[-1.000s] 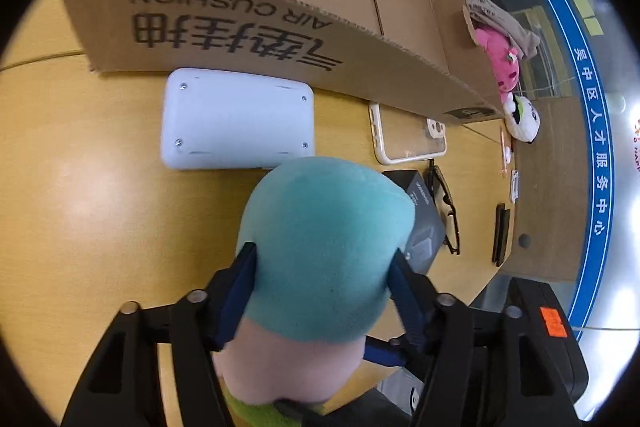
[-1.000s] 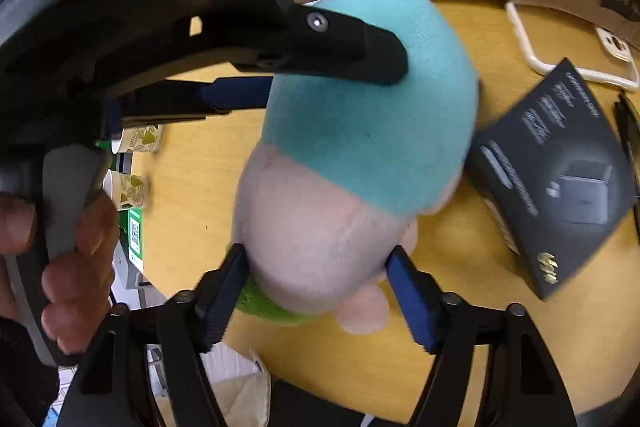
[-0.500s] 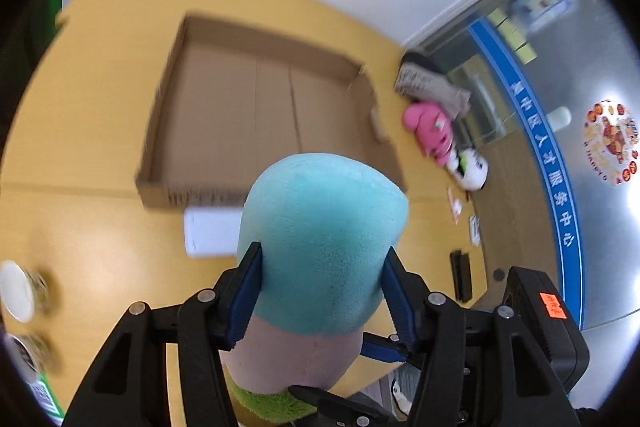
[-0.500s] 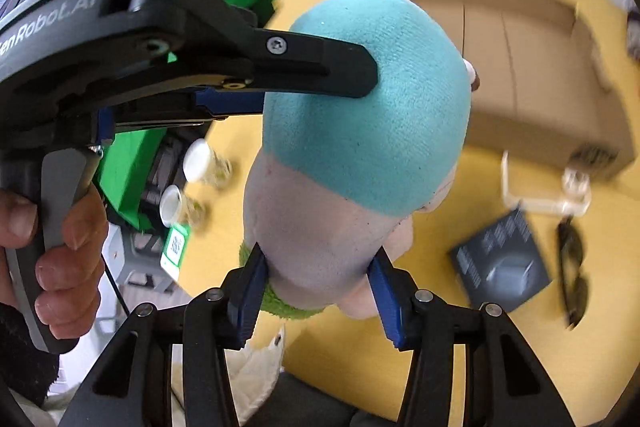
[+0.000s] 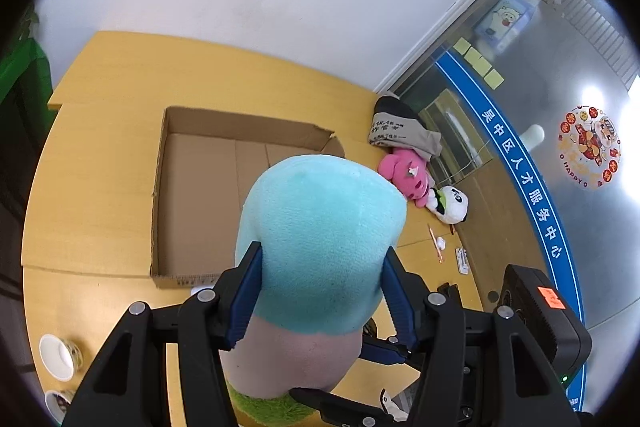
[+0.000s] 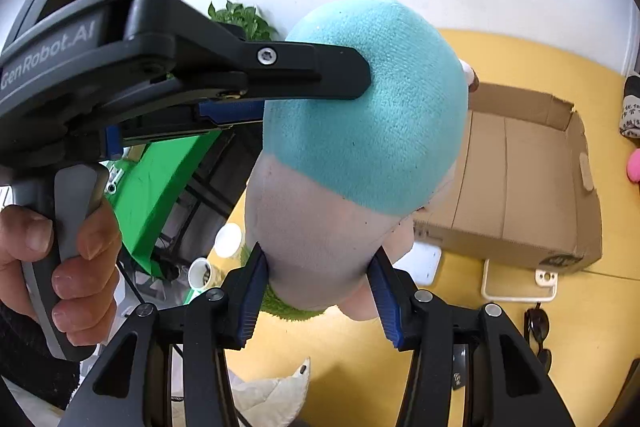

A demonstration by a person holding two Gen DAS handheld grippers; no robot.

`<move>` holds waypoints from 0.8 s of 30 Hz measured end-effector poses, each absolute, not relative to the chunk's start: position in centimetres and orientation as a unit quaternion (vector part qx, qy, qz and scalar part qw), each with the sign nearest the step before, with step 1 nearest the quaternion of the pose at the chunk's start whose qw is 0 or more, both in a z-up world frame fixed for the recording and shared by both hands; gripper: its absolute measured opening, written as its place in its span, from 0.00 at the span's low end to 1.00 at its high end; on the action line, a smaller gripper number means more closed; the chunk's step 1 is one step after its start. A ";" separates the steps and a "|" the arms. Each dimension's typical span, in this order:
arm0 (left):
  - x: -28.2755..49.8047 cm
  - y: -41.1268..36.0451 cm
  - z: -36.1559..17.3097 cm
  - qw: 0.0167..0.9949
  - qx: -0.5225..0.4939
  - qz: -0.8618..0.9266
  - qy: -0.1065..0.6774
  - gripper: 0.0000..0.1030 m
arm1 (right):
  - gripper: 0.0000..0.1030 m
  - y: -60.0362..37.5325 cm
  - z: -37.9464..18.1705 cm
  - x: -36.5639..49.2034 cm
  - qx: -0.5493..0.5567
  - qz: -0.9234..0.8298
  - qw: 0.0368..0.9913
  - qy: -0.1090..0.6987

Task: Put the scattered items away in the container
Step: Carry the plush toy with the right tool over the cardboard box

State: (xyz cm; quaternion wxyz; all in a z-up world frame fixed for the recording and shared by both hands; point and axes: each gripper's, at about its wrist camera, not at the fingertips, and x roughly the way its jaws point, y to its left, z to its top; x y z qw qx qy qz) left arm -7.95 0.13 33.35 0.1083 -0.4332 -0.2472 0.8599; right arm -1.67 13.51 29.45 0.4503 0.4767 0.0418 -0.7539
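Observation:
Both grippers hold one plush toy (image 5: 320, 235) with a teal head, pale pink body and green base. My left gripper (image 5: 322, 267) is shut on its teal head. My right gripper (image 6: 318, 279) is shut on its pink body (image 6: 312, 227). The left gripper's arm (image 6: 200, 67) shows in the right wrist view, pressed on the head. The toy hangs high above the yellow table (image 5: 100, 187). The open cardboard box (image 5: 200, 195) lies below and ahead, and also shows in the right wrist view (image 6: 520, 179).
On the table near the box lie a white device (image 6: 420, 263), a clear phone case (image 6: 516, 283) and sunglasses (image 6: 536, 331). A pink plush (image 5: 404, 175), a panda plush (image 5: 450, 205) and a folded cloth (image 5: 396, 129) lie right of the box. Paper cups (image 5: 58, 355) stand at the left.
Both grippers have lifted the plush toy well above the table. The box, once close ahead, now lies far below, and the wall has come into view.

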 end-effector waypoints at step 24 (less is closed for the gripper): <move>-24.7 -8.4 27.6 0.073 -0.459 0.843 -0.272 0.54 | 0.52 3.2 24.4 -19.9 0.515 -0.720 0.463 0.051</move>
